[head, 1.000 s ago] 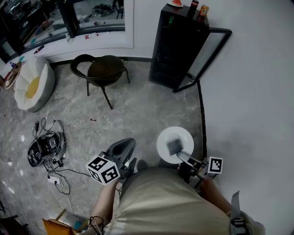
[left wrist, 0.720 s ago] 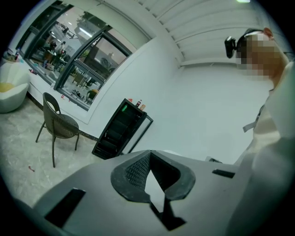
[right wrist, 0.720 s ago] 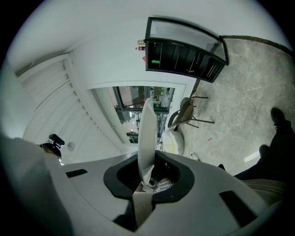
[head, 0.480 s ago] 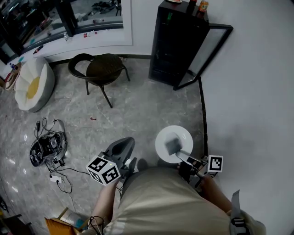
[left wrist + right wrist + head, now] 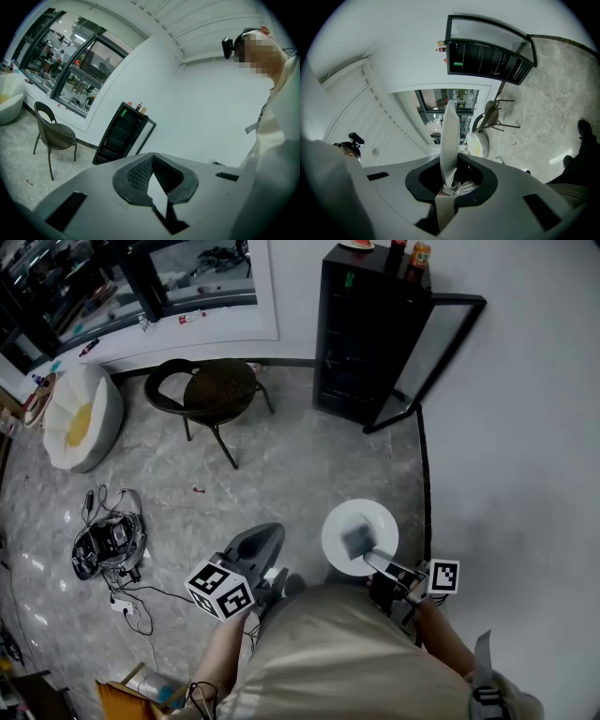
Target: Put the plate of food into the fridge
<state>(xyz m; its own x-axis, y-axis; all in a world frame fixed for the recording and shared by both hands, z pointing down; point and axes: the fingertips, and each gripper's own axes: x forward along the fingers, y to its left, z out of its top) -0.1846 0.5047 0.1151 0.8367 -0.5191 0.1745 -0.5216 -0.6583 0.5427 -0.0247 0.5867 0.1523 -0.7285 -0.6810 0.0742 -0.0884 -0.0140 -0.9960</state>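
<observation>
Gaping fridge (image 5: 370, 334): black, door (image 5: 433, 345) open, by the white wall (image 5: 525, 427).
Plate (image 5: 339, 526): white, over the floor (image 5: 281, 474), well short of the fridge, greyish food (image 5: 356, 540) on it.
Right gripper (image 5: 369, 558): jaws clamped on the plate's rim.
Left gripper (image 5: 265, 538): jaws together, empty.

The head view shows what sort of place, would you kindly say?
Probably an office lounge or break area: a black fridge with its door open, a dark chair and a white cushioned seat.
</observation>
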